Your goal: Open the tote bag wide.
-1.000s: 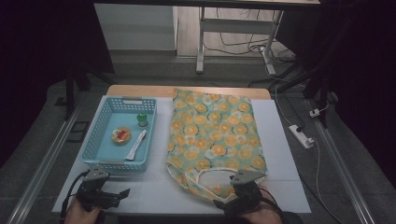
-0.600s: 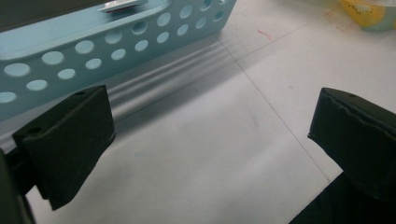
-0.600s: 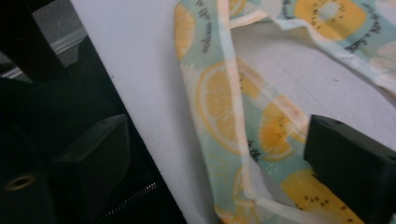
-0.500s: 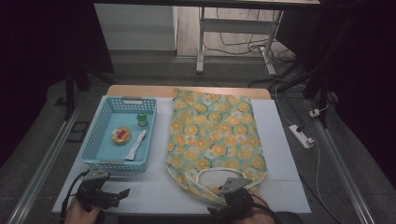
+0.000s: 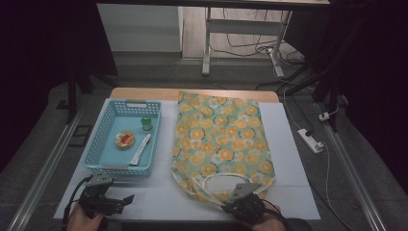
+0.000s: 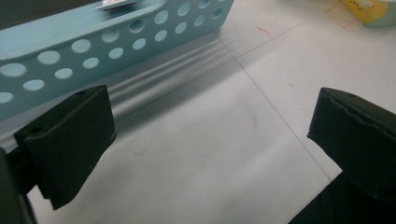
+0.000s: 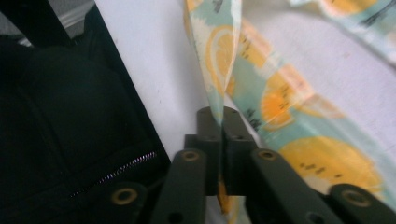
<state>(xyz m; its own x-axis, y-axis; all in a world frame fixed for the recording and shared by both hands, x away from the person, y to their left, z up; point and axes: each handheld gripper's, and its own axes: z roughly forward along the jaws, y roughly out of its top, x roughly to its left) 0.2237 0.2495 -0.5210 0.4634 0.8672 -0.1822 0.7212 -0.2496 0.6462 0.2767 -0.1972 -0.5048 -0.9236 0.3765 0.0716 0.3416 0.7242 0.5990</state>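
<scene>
2 grippers work: the right gripper (image 7: 219,140) is clamped on the bag (image 5: 221,144) handle at the table's near edge; the left gripper (image 6: 210,144) gapes empty beside the basket (image 5: 103,139). Likely next: lifting the handle.

Left claw (image 5: 126,198) rests low with jaws spread wide; right claw (image 5: 224,208) is clamped tight together.

The right gripper (image 5: 230,206) has moved from the near right part of the orange-print bag (image 5: 219,139) leftward and nearer to the table edge; its jaws are now clamped on the bag's near hem; the hem stands lifted.
</scene>
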